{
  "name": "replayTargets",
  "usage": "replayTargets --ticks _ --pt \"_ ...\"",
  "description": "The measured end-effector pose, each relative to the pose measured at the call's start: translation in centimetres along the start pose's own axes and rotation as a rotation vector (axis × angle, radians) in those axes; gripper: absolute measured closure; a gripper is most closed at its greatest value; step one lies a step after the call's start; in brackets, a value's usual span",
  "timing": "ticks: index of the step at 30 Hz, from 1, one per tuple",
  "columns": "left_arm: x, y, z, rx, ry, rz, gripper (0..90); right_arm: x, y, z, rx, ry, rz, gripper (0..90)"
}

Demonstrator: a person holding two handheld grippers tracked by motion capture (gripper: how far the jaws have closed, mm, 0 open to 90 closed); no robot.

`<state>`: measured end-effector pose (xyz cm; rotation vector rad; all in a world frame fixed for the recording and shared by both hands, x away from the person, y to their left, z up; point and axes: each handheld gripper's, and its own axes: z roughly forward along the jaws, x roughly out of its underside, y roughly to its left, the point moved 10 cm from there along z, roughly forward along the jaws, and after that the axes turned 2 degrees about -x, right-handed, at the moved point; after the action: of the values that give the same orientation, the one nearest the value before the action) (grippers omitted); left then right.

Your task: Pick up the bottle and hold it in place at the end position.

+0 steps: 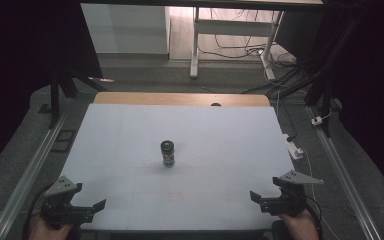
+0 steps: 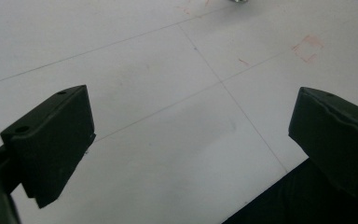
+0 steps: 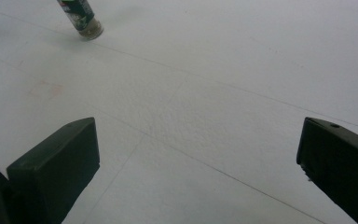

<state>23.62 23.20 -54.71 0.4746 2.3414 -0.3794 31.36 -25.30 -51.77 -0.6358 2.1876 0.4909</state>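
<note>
A small dark jar (image 1: pixel 168 153) with a black lid stands upright near the middle of the white table (image 1: pixel 130 130). Its lower part, with a dark label, appears in the right gripper view as the jar (image 3: pixel 82 18) at top left. My left gripper (image 1: pixel 92 210) rests at the table's front left corner, held by a hand, jaws wide apart with nothing between them (image 2: pixel 191 140). My right gripper (image 1: pixel 260 199) sits at the front right corner, also open and empty (image 3: pixel 198 158). Both are far from the jar.
Faint pencil lines and a reddish square mark (image 2: pixel 307 47) cross the white sheet. A wooden strip (image 1: pixel 180 98) edges the far side. Metal rails (image 1: pixel 27 175) run along both sides. A white power adapter (image 1: pixel 294 149) and cables lie off the right edge.
</note>
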Motion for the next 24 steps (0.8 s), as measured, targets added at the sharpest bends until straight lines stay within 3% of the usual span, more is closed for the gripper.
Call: replayTargets --ticks 24 --pt "0.1 -0.11 0.28 0.008 0.03 0.001 0.0 0.2 0.52 0.27 -0.031 0.026 -0.031 0.0"
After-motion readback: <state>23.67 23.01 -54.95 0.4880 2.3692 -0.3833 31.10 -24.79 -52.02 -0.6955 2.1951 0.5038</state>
